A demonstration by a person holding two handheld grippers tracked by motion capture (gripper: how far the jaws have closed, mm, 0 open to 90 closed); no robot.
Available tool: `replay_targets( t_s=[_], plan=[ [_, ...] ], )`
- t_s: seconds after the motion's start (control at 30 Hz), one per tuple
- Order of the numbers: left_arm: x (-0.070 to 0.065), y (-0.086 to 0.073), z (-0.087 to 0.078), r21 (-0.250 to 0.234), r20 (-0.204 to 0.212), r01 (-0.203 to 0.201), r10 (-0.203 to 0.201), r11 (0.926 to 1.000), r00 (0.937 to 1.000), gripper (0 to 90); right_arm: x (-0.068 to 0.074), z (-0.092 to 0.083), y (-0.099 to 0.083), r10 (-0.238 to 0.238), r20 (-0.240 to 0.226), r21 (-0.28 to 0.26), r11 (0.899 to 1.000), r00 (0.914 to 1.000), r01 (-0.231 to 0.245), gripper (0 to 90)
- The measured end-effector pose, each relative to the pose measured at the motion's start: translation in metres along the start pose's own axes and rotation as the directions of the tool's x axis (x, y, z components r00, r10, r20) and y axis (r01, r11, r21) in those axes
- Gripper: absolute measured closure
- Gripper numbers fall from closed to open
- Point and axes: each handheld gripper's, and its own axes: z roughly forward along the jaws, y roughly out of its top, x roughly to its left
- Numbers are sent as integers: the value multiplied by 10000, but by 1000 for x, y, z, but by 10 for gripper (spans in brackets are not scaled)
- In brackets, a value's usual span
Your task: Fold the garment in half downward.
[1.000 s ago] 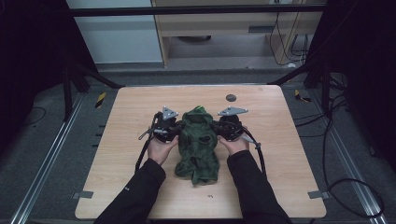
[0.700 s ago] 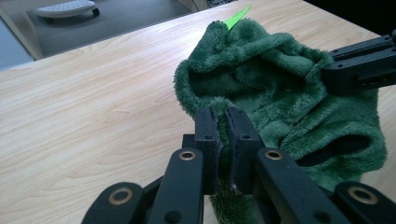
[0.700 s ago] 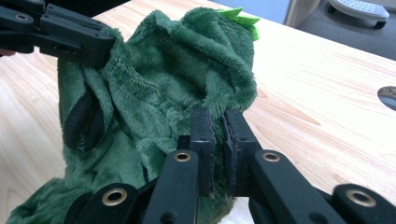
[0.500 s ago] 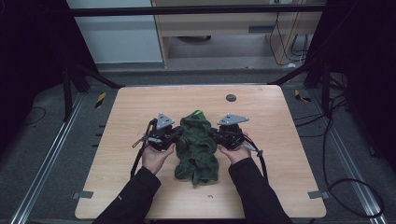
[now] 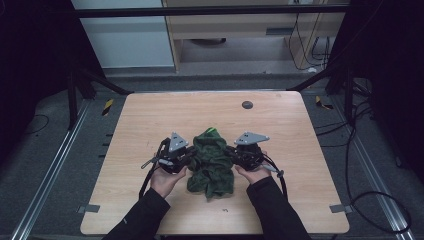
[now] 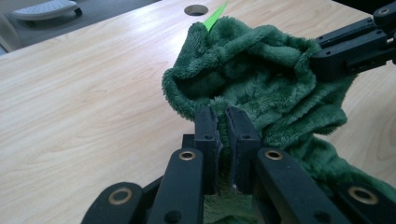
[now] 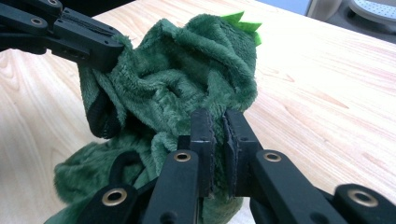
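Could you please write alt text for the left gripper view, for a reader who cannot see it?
The left gripper has its two black jaws pinched shut on a fold of a fluffy green garment bunched on a light wooden table. The right gripper grips the garment's far edge at upper right, and a bright green felt spike pokes up near a round hole in the table.

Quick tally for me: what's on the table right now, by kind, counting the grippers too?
Green fleece garment: 1, bunched in the middle of the table, with a bright green spiky trim at its far end.
Grippers: 2, the left gripper and the right gripper, each shut on an edge of the garment.
Round hole in the tabletop: 1.
Total: 4.
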Motion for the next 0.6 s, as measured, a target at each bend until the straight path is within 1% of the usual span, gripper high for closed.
replay_targets(
  t_s=[0.07,0.1,0.13,0.23,0.27,0.4,0.6],
  plan=[
    [-1,-2,-1,-27,40,27,-27,10000,10000,842,1,-1,-1,9,-49,15,10000,10000,-9,835],
    [-4,-6,-2,52,64,-105,105,9999,9999,842,3,-2,-4,6,-137,32,10000,9999,-6,833],
    [-4,-6,-2,52,64,-105,105,9999,9999,842,3,-2,-4,6,-137,32,10000,9999,-6,833],
    [-8,-13,-4,161,185,-198,195,9997,9996,841,6,-3,-11,-28,-206,146,9999,9998,31,829],
    [-10,-16,-5,233,220,-238,233,9994,9995,841,9,-3,-16,-81,-243,287,9995,9997,88,827],
    [-13,-21,-5,327,241,-341,333,9989,9992,841,10,-4,-20,-51,-298,312,9995,9995,60,826],
    [-14,-28,-11,335,291,-309,299,9990,9991,840,17,-8,-26,-102,-431,330,9994,9990,116,819]
  ],
)
